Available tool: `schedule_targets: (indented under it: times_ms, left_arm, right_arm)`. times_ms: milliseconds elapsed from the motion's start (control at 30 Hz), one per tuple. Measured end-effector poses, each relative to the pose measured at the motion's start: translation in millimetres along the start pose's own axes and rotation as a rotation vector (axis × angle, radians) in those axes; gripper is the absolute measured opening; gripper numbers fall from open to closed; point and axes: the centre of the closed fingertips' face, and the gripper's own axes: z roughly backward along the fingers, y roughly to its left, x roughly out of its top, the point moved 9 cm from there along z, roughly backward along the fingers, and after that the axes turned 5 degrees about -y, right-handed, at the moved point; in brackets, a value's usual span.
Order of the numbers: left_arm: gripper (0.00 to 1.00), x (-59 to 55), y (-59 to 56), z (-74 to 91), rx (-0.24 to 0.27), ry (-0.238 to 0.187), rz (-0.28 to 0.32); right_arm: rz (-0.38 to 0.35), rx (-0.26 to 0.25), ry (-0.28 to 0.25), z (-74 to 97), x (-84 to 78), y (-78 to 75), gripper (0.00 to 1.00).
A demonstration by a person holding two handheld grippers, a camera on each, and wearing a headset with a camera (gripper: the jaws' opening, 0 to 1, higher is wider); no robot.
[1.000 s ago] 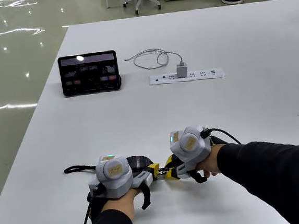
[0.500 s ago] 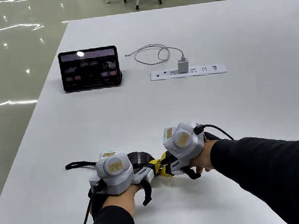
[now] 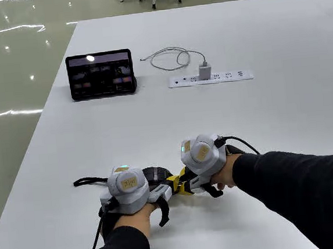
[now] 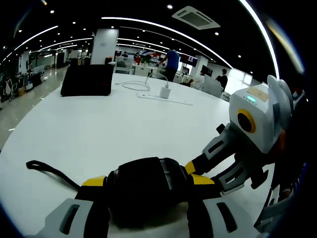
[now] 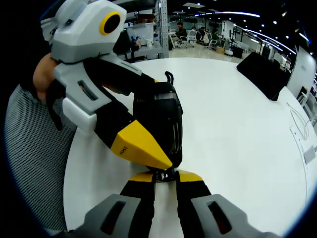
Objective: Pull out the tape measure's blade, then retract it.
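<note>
The tape measure (image 4: 148, 171), a black ribbed case, sits on the white workbench (image 3: 270, 109) near its front edge, right before the person. The left gripper (image 4: 148, 184) has its jaws clamped on the case from both sides, which pins the body so it cannot slide when the blade is drawn. The right gripper (image 5: 167, 177) meets it nose to nose: its jaws are drawn nearly together on a small metal piece at the case mouth, apparently the blade's end hook (image 5: 166, 173), the one part that gives a pull any purchase. Hardly any blade shows between hook and case, so the blade looks as good as fully housed. The wrist strap (image 4: 49, 171) trails off to the left, clear of both grippers. A tablet (image 3: 101, 73) and a power strip (image 3: 212, 78) stand well apart at the far side, out of the way
</note>
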Motion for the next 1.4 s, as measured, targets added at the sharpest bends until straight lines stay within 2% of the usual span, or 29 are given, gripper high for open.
schedule_targets:
  times_ms: [333, 700, 833, 900, 933, 1000, 1067, 1167, 1300, 1400]
  left_arm:
    - [0.6, -0.1, 0.2, -0.4, -0.001, -0.002, 0.001]
    - [0.61, 0.3, 0.3, -0.7, -0.001, -0.008, -0.006]
    - [0.61, -0.6, 0.1, 0.3, -0.002, -0.013, -0.01]
    - [0.61, -1.0, -0.4, 0.4, 0.001, -0.021, -0.012]
    - [0.62, -1.0, -0.4, 0.4, 0.002, -0.021, -0.012]
    - [0.62, -0.9, -0.5, 0.4, 0.002, -0.021, -0.011]
    - [0.62, -0.8, -0.9, 0.3, 0.004, -0.018, -0.013]
    - [0.62, -0.4, -0.6, -0.1, 0.003, -0.014, -0.009]
    - [0.63, 1.5, -0.5, 0.5, 0.005, -0.007, -0.02]
    - [0.7, 3.9, 1.3, 2.0, 0.014, -0.019, -0.043]
  right_arm:
    - [0.034, -0.01, -0.008, 0.0, 0.1, 2.1, 0.12]
    - [0.026, -0.002, -0.01, 0.2, -0.1, 2.3, 0.13]
    - [0.013, -0.003, -0.019, 5.0, -1.6, 1.3, 0.22]
    - [0.009, 0.009, -0.008, 7.1, -4.0, 2.6, 0.33]
    - [0.009, 0.011, -0.008, 8.6, -5.2, 3.1, 0.36]
    - [-0.02, 0.041, -0.013, 12.2, -7.4, 6.2, 0.42]
    - [-0.028, 0.041, -0.025, 15.2, -8.6, 7.6, 0.48]
    - [-0.091, 0.047, -0.032, 18.2, -9.5, 9.7, 0.56]
    - [-0.095, 0.03, -0.031, 22.3, -10.1, 9.4, 0.61]
    - [-0.123, 0.022, -0.043, 25.5, -8.4, 9.5, 0.69]
